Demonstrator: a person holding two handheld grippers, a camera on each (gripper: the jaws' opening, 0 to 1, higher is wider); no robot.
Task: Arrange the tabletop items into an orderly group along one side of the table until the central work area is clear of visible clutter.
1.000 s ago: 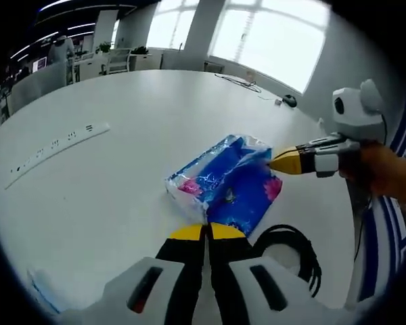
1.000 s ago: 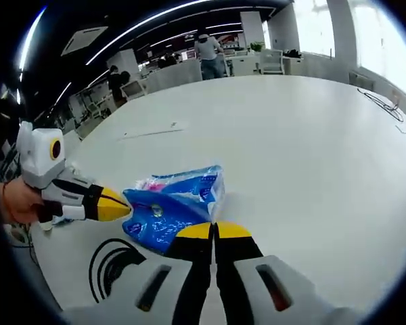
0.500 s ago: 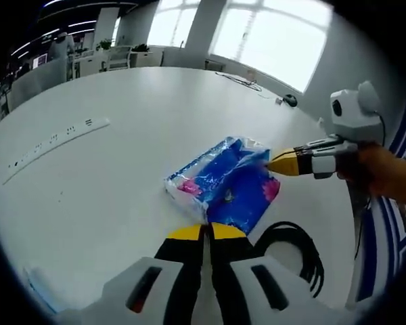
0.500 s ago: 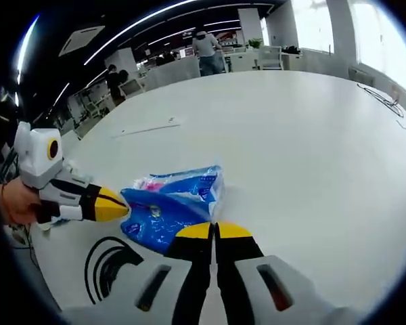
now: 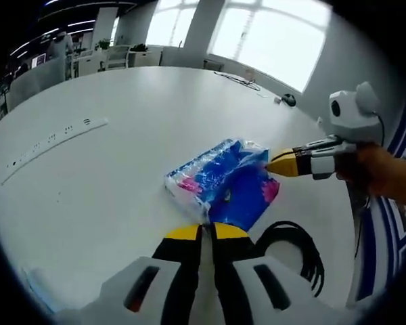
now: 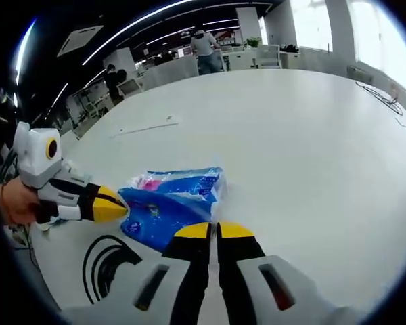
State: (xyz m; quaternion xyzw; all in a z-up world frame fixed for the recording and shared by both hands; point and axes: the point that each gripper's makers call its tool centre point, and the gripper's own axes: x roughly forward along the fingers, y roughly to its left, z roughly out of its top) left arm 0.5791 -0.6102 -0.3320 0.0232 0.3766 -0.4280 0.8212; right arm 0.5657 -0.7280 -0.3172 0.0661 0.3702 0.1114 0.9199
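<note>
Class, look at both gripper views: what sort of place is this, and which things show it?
Probably an open-plan office: a large white table, rows of desks under strip ceiling lights, and tall windows.

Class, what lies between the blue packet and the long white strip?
Bare white table lies between the blue packet and the white strip, in the left gripper view.

The left gripper view looks from low above the white tabletop (image 5: 122, 176), forward along its own closed jaws, toward bright windows. The blue packet (image 5: 223, 179) lies close in front, and the right hand-held gripper (image 5: 274, 164) comes in from the right. The right gripper view faces the other way across the same tabletop (image 6: 291, 135), toward a dim office. It has the same blue packet (image 6: 169, 203) near its jaws, and the left hand-held gripper (image 6: 118, 206) enters from the left. Both views share the packet and a black cable coil (image 5: 294, 250).
</note>
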